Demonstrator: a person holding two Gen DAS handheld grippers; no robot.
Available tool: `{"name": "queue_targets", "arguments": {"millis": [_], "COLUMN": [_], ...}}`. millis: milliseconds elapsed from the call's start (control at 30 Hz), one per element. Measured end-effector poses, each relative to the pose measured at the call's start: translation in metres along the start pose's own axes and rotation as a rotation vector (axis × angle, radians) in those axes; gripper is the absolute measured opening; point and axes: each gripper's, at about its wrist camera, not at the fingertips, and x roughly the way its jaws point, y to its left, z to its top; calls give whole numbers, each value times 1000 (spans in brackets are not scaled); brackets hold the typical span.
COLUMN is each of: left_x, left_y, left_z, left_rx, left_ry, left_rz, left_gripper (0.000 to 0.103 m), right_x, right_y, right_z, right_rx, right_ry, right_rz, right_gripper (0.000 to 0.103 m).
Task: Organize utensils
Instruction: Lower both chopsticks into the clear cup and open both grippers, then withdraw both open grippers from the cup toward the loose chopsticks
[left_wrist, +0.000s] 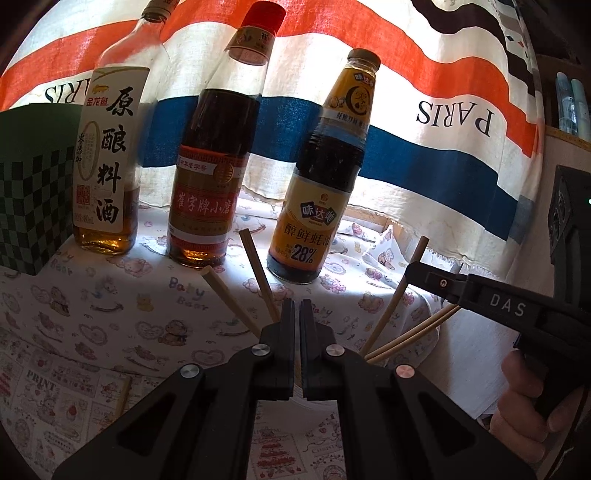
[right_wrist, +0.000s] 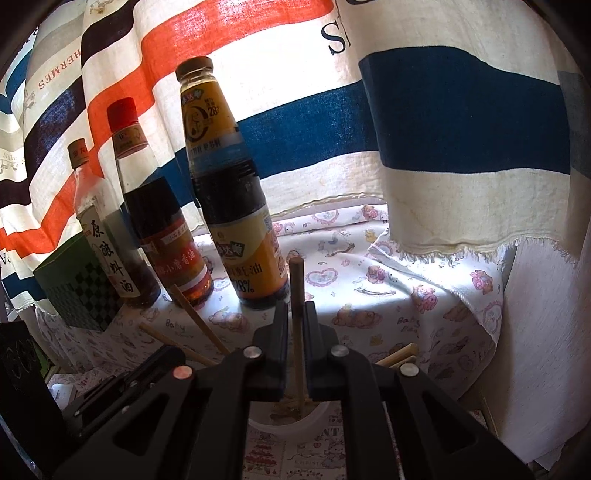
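I'm looking into a home kitchen corner: three condiment bottles (left_wrist: 207, 158) are standing on a baby-bear printed tablecloth (left_wrist: 110, 317), a striped Paris curtain (left_wrist: 424, 122) is hanging just behind the bottles, and chopsticks (left_wrist: 258, 273) are leaning before them.

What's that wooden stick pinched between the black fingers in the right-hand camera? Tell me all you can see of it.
It looks like a chopstick: one slim, round, brownish wooden rod with a flat-cut top. It stands nearly upright, clamped between the right gripper's fingers. Its lower end dips into a white container below; the tip is hidden.
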Motion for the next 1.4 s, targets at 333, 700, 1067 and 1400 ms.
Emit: {"name": "queue_targets", "arguments": {"millis": [333, 700, 1067, 1400], "left_x": [-51, -132, -185, -151], "left_y": [14, 36, 44, 68], "left_z": [7, -2, -24, -38], "left_rx": [101, 251, 342, 290], "left_ry": [-59, -194, -409, -273], "left_rz": [144, 395, 495, 472], "left_gripper": [45, 86, 102, 102], "right_x": [-27, -51, -74, -47], "right_y": [4, 59, 94, 66], "right_z": [8, 2, -32, -96], "right_rx": [3, -107, -180, -141], "right_ry": [-112, -174, -177, -82], "right_rz": [-14, 67, 30, -37], "right_gripper": [58, 89, 103, 103]}}
